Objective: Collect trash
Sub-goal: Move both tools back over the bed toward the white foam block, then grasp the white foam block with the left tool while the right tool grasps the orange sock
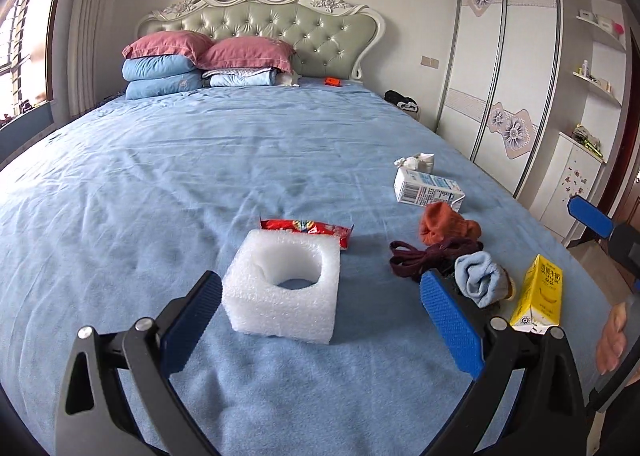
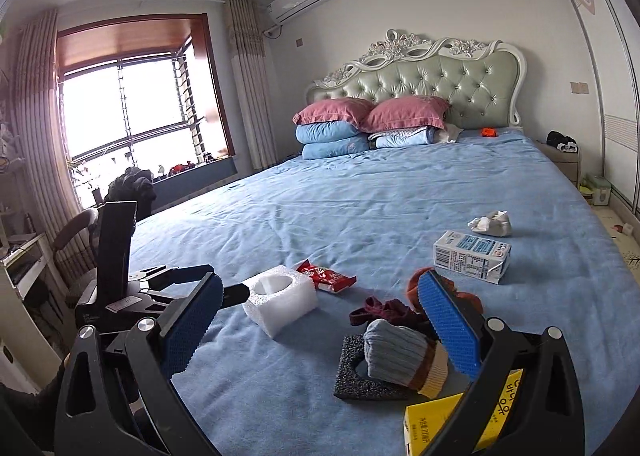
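Left gripper (image 1: 320,320), jaws spread wide and empty, is framing the white foam block (image 1: 282,286) on the near bed (image 1: 160,176); right gripper (image 2: 320,328) is likewise gaping empty. Risk: socks (image 1: 478,278) lying among cartons may be mistaken for trash.

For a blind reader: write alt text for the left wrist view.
Open left gripper hovers before a white foam block on a blue bed. Behind it lies a red wrapper; to the right, socks and a yellow carton.

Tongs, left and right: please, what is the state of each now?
Left tongs: open, holding nothing, facing the foam block.
Right tongs: open, holding nothing.
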Demonstrator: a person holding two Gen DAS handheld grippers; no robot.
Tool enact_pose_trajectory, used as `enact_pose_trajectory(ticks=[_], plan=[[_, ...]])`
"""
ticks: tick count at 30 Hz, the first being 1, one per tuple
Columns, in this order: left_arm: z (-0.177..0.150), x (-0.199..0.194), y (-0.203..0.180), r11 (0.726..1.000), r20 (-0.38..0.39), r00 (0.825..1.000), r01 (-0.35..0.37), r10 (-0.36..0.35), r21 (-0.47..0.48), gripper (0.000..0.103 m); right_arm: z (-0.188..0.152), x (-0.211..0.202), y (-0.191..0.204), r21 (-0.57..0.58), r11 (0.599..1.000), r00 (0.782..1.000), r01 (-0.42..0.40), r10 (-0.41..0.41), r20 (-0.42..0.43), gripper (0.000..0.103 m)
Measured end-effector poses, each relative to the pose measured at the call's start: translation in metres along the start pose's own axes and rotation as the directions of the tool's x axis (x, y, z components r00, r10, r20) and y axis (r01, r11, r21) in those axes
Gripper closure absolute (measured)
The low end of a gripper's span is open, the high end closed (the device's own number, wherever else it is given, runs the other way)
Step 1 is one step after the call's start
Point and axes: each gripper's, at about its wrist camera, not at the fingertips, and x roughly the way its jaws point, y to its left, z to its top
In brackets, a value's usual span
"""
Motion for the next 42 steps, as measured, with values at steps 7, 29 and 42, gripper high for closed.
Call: enact_pose_trajectory(ticks=[7, 29, 42], plan=[[-0.014, 0.012, 0.011, 1.0, -0.025, 0.999, 0.023, -0.024, -0.011, 0.004, 0.001, 0.016, 0.008, -0.022, 1.0, 0.999, 0.016, -0.016, -0.027, 0.008], [-0.01, 0.101, 0.043, 0.994, -0.252, 0.964, 0.067, -0.088, -0.091, 0.004, 0.005, 0.054, -0.014, -0.015, 0.998, 0.986, 0.053, -0.055, -0.158, 0.008], [0.011, 0.088, 0.039, 0.981, -0.15, 0.977, 0.129, -0.151, -0.143, 0.019, 0.017, 0.088, -0.09, 0.05, 0.987, 0.934, 0.155, -0.13, -0.334, 0.009]])
